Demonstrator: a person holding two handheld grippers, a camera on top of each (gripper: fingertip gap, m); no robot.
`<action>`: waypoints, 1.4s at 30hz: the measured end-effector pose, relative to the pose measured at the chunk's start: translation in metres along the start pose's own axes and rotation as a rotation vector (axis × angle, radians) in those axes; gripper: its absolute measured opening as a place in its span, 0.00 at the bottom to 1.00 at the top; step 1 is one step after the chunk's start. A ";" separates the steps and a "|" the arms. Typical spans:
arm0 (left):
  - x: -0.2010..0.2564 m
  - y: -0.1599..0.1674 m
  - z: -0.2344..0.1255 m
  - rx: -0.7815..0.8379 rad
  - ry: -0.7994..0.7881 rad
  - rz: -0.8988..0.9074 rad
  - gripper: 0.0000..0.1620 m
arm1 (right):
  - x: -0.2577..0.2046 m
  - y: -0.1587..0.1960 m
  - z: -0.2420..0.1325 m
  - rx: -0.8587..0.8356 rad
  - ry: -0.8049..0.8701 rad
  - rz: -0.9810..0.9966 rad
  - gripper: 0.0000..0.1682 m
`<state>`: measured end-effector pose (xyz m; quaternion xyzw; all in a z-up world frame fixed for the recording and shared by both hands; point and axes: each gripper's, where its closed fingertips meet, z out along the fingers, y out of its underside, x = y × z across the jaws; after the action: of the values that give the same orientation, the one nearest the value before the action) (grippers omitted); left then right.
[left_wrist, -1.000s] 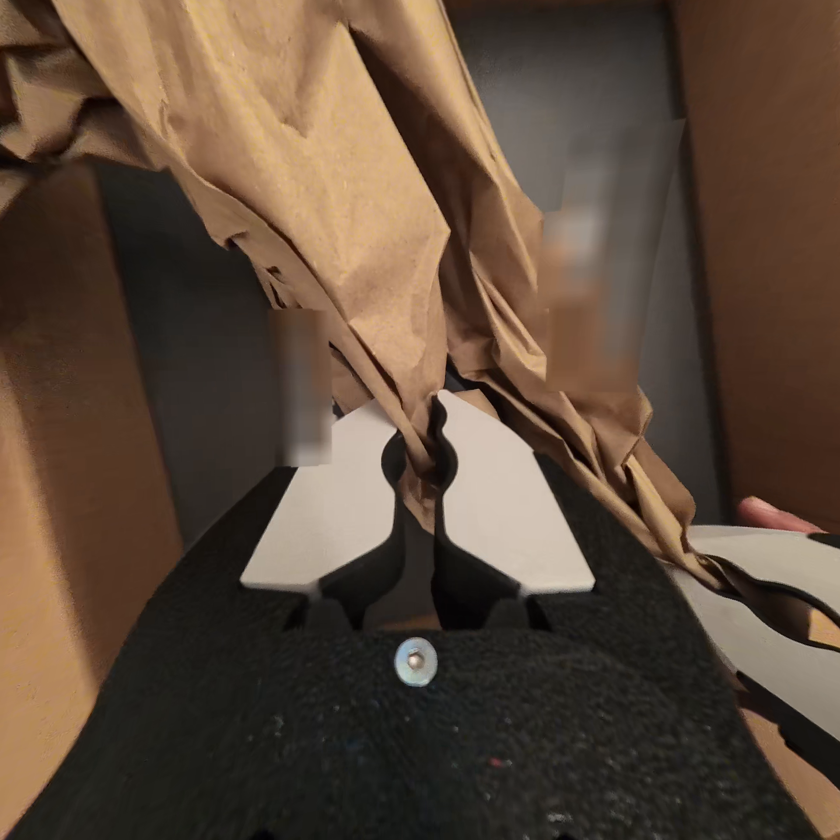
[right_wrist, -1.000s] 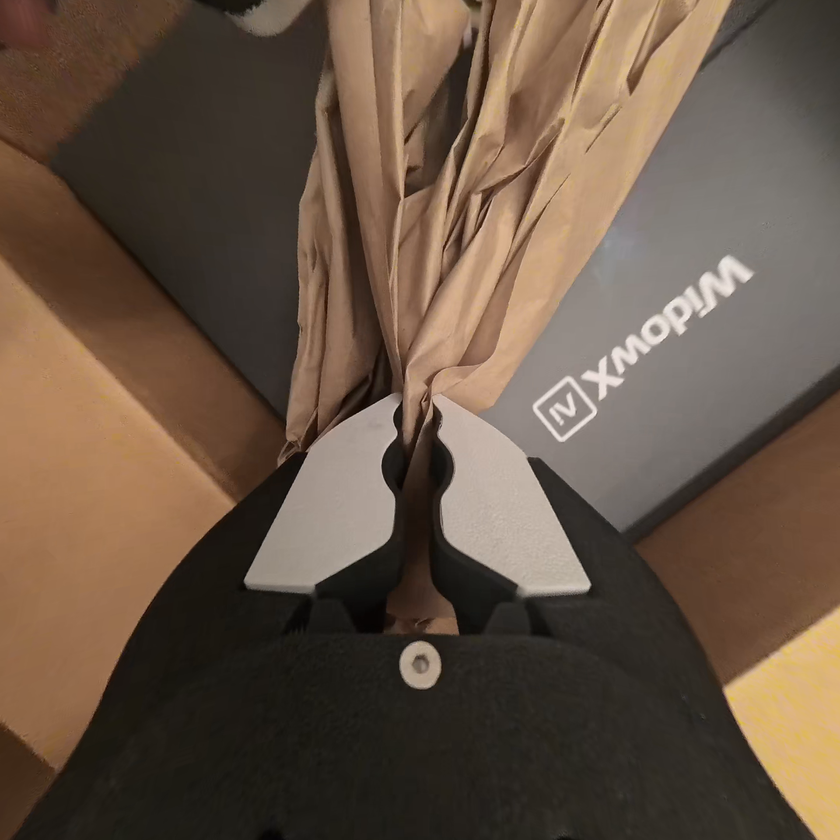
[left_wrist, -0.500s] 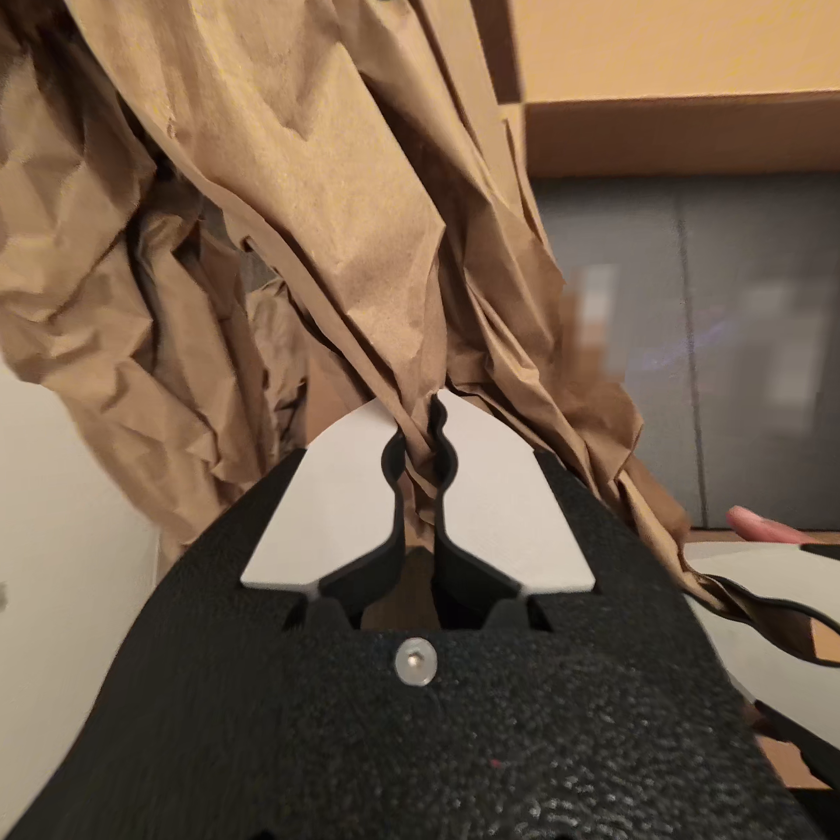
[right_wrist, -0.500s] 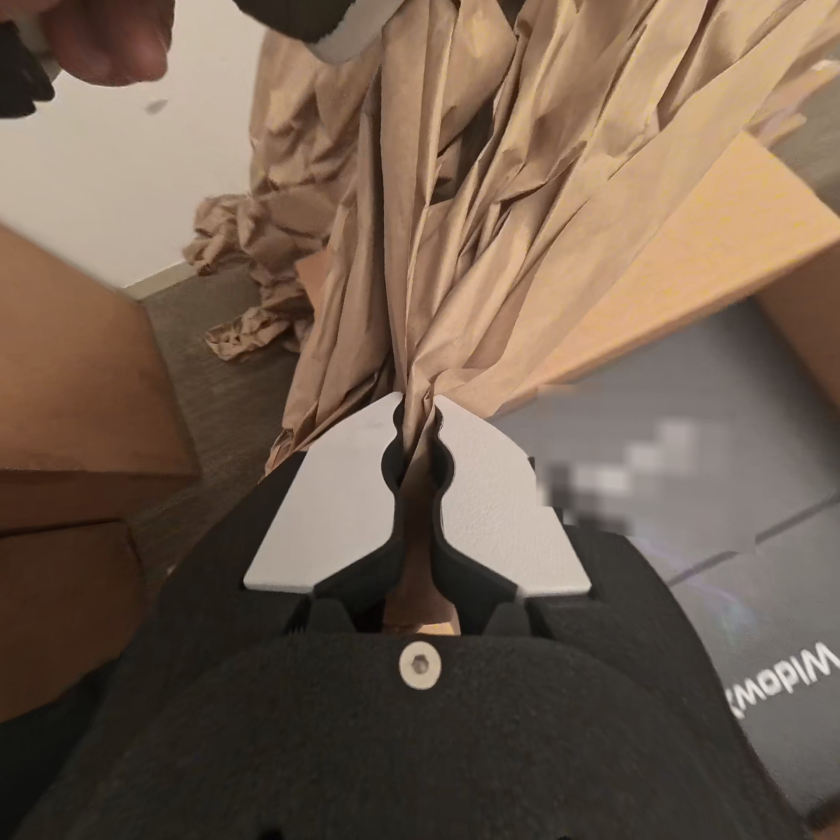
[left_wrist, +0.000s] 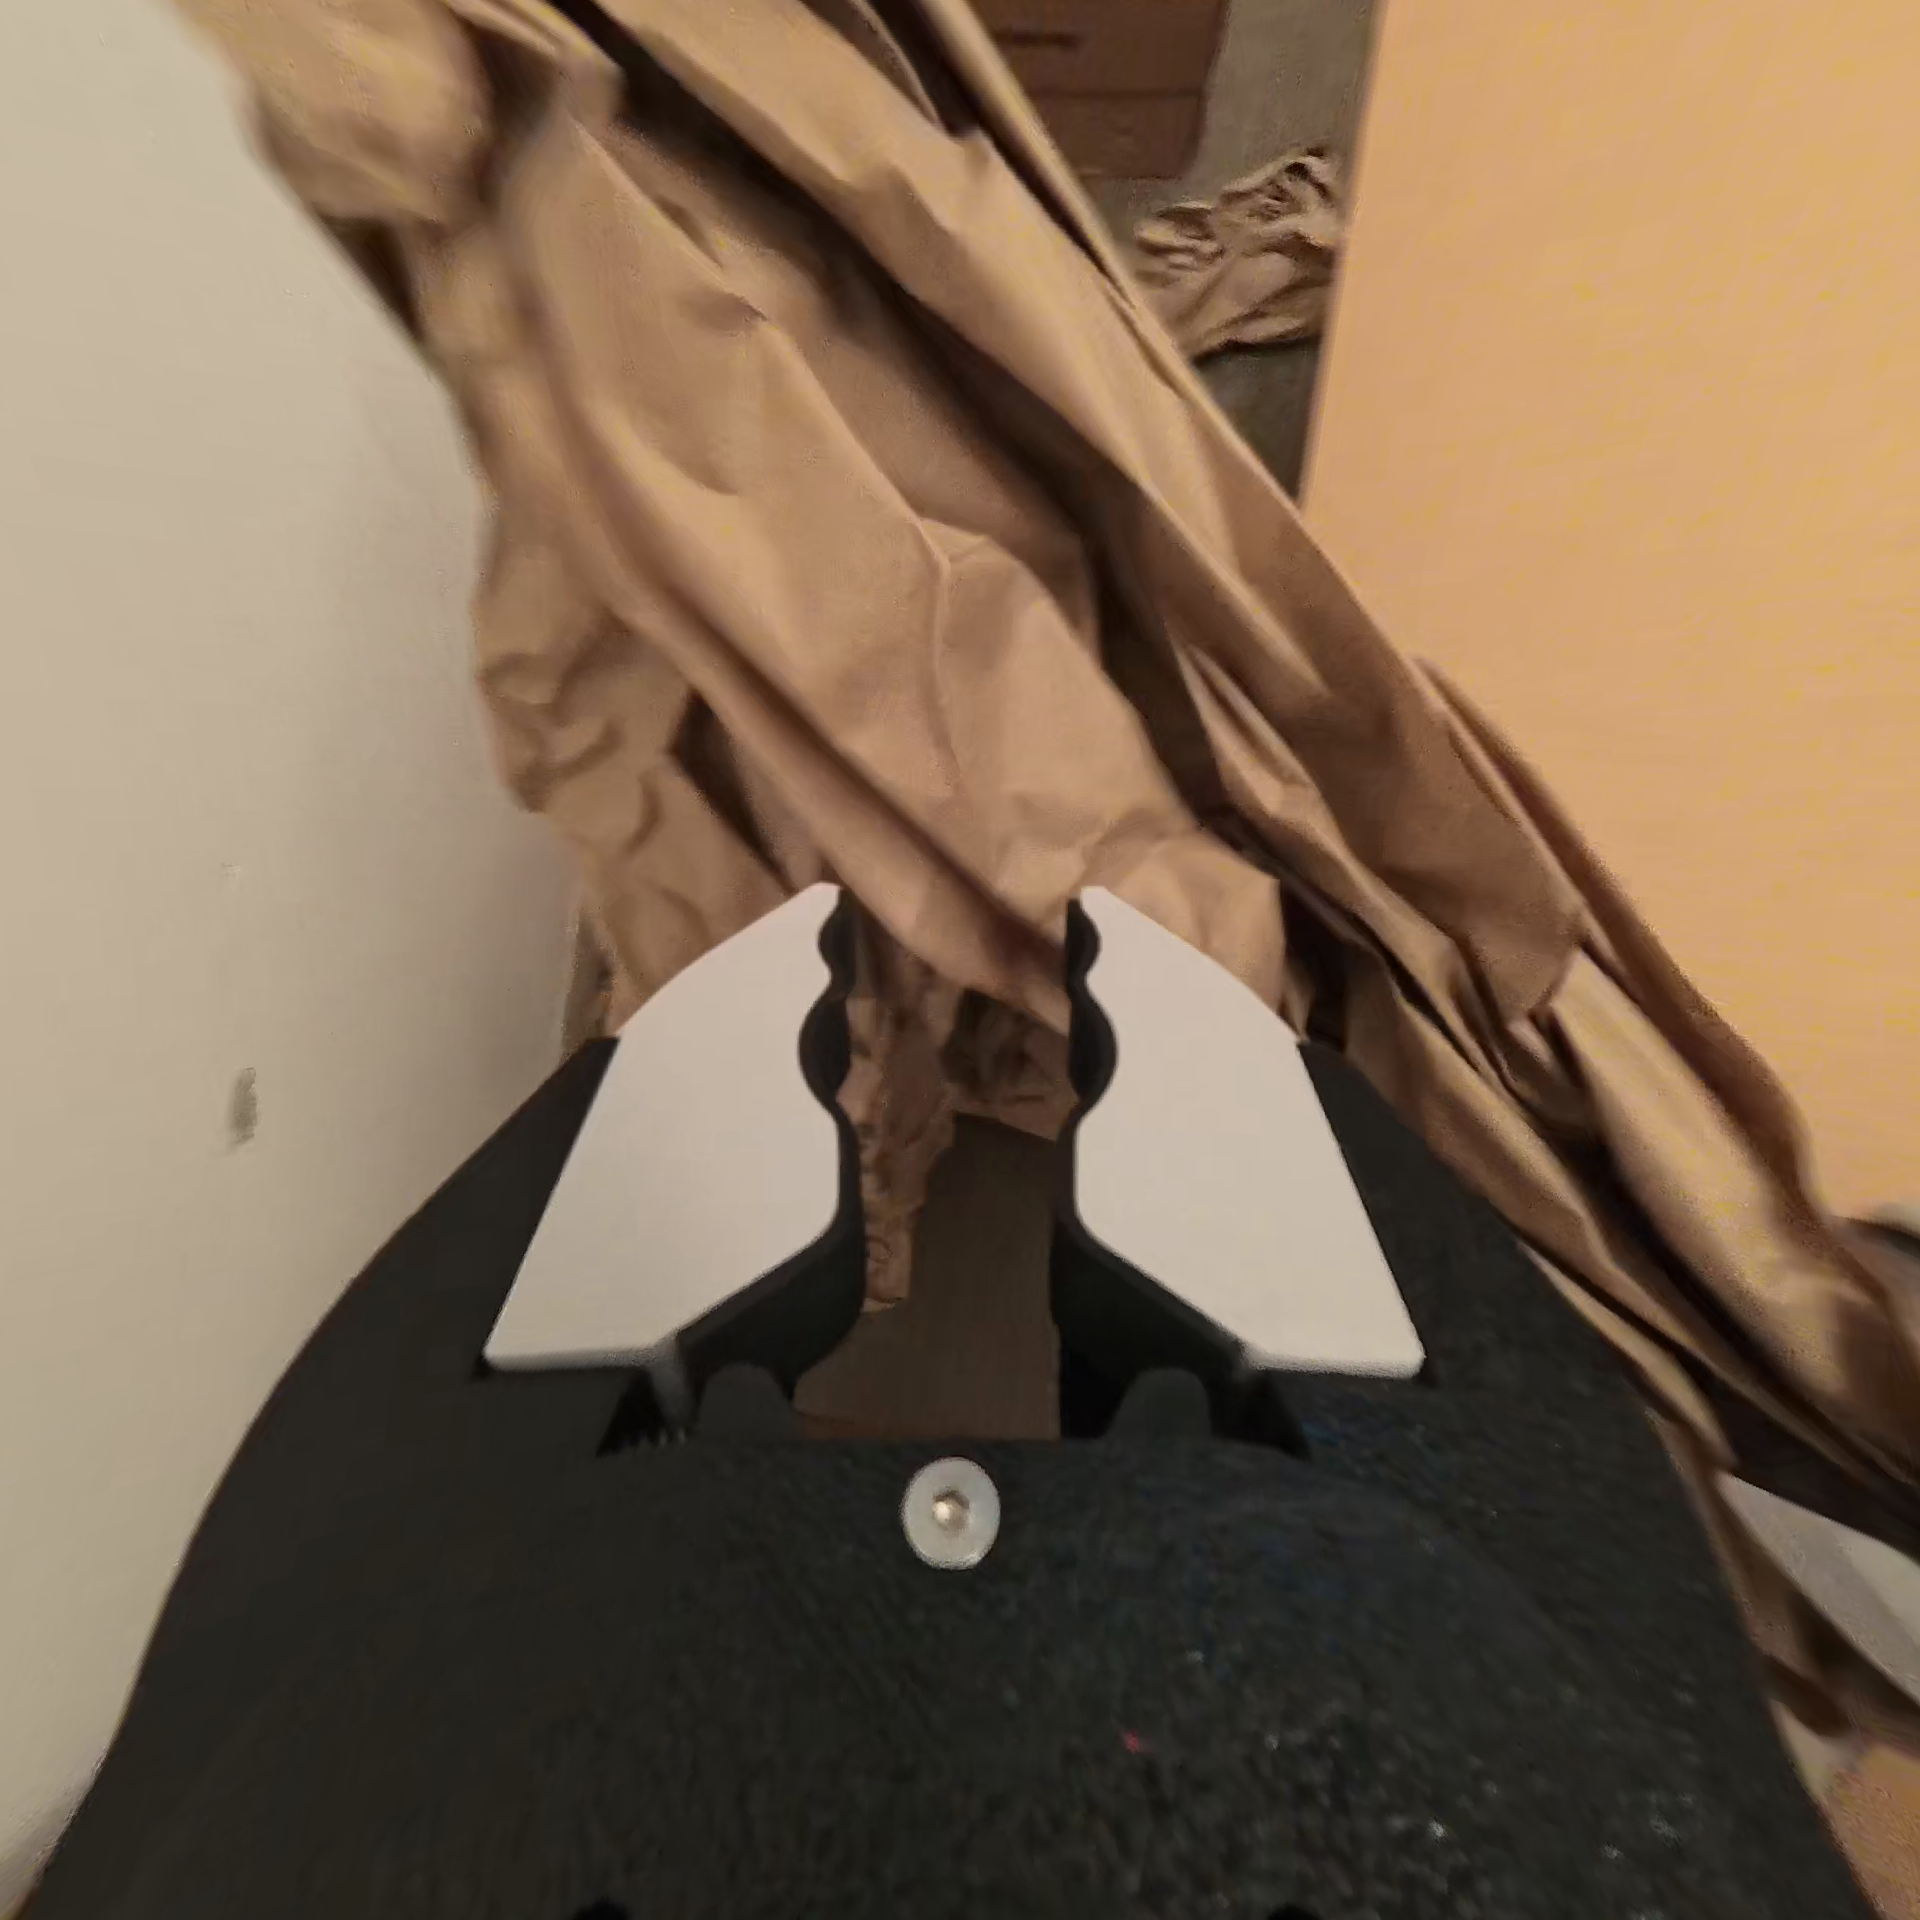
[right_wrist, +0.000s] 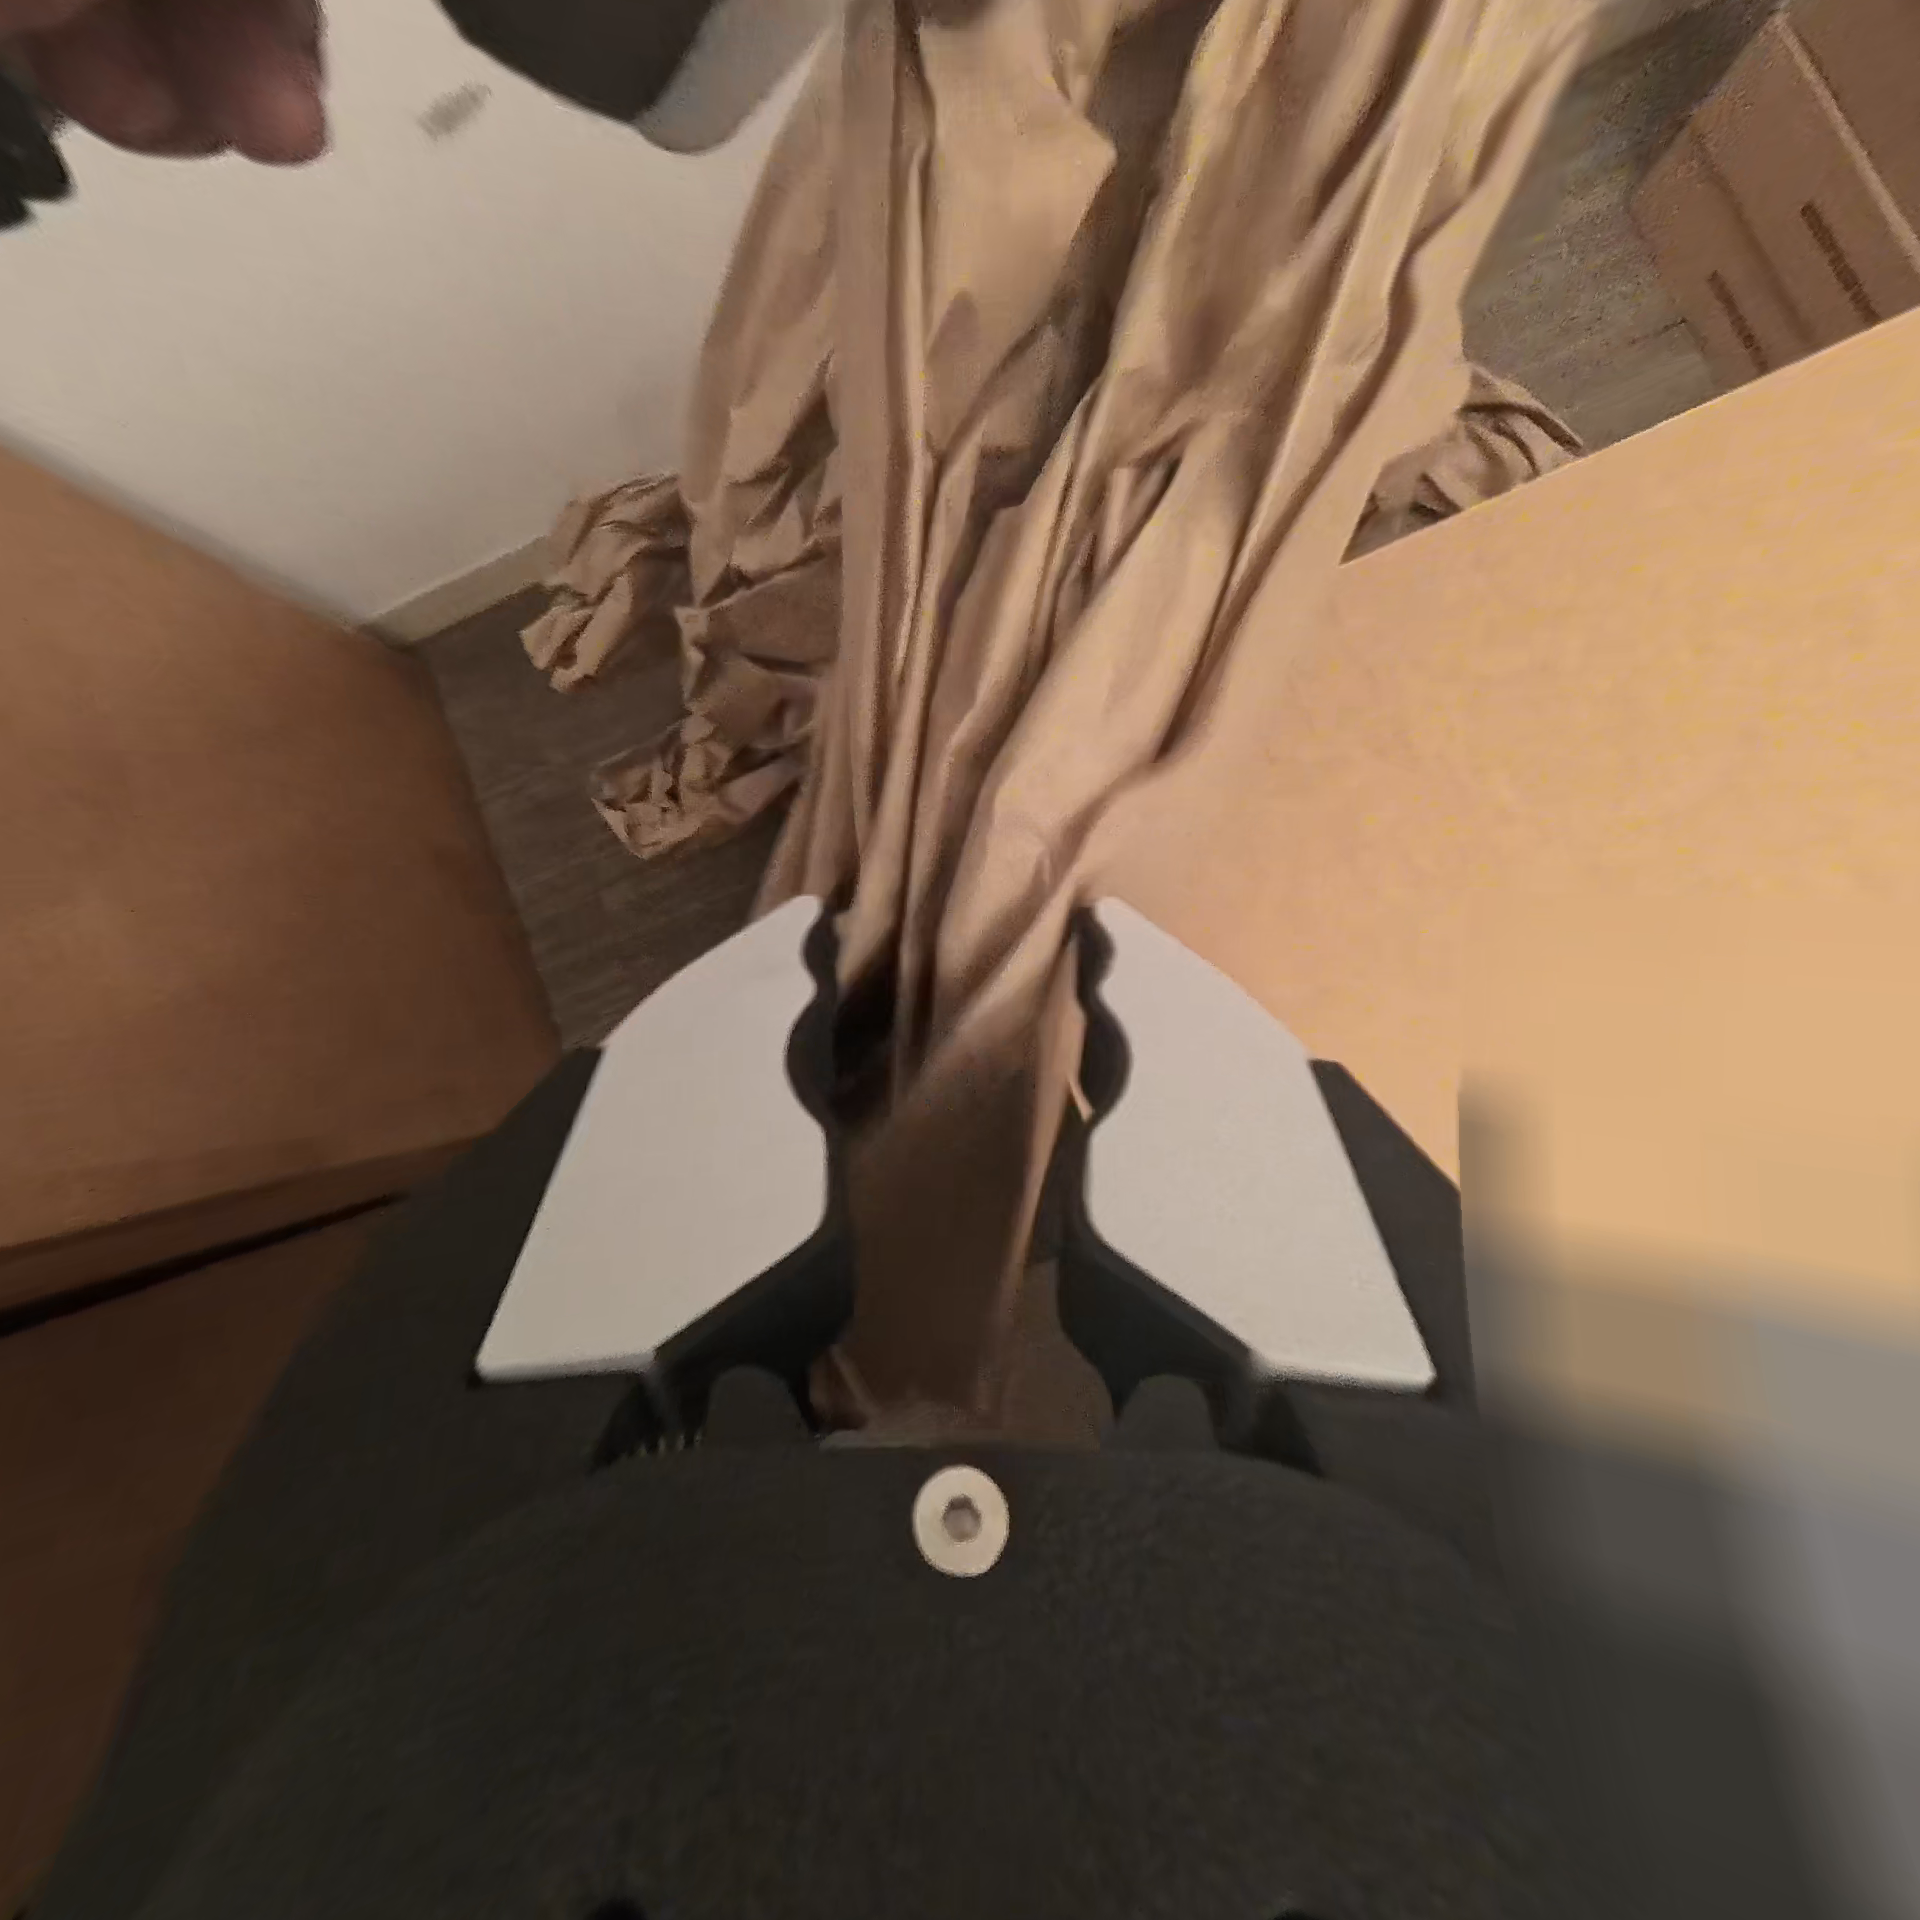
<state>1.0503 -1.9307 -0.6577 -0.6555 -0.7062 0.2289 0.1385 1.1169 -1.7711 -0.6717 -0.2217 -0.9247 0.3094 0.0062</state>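
Note:
A long sheet of crumpled brown packing paper (left_wrist: 883, 520) hangs in front of both grippers. In the left wrist view my left gripper (left_wrist: 956, 914) stands open, and a fold of the paper lies loosely between its pads, with a dark gap beside the right pad. In the right wrist view my right gripper (right_wrist: 956, 920) is open too. The paper (right_wrist: 987, 520) runs down between its fingers with a dark gap at the left pad. Neither pair of pads presses on it.
A light cardboard flap (right_wrist: 1507, 779) is at the right and a darker cardboard side (right_wrist: 208, 883) at the left. More crumpled paper (right_wrist: 665, 727) lies on the wood floor (right_wrist: 540, 831) by the white wall (left_wrist: 208, 623). A hand (right_wrist: 187, 73) shows at the top left. There is about 20 centimetres between the tips of the two grippers. The light cardboard flap (right_wrist: 1507, 779) lies around 20 centimetres away from my right fingertips.
Both grippers were shut on the brown paper and have now opened, so the paper lies loose between the pads. Both views swung away from the dark box toward the wall and floor.

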 end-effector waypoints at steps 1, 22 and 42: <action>-0.010 0.005 -0.001 0.012 -0.038 -0.010 0.25 | 0.003 0.001 0.000 -0.002 0.012 -0.009 0.32; 0.291 -0.026 -0.166 0.466 0.457 0.056 0.00 | 0.136 0.136 -0.283 0.408 0.203 0.258 0.00; 0.595 0.051 -0.194 0.314 0.289 -0.202 0.00 | 0.349 0.394 -0.495 0.305 0.239 0.144 0.00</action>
<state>1.1296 -1.3128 -0.5797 -0.5779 -0.6967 0.2246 0.3609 1.0361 -1.0647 -0.5419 -0.3188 -0.8417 0.4167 0.1273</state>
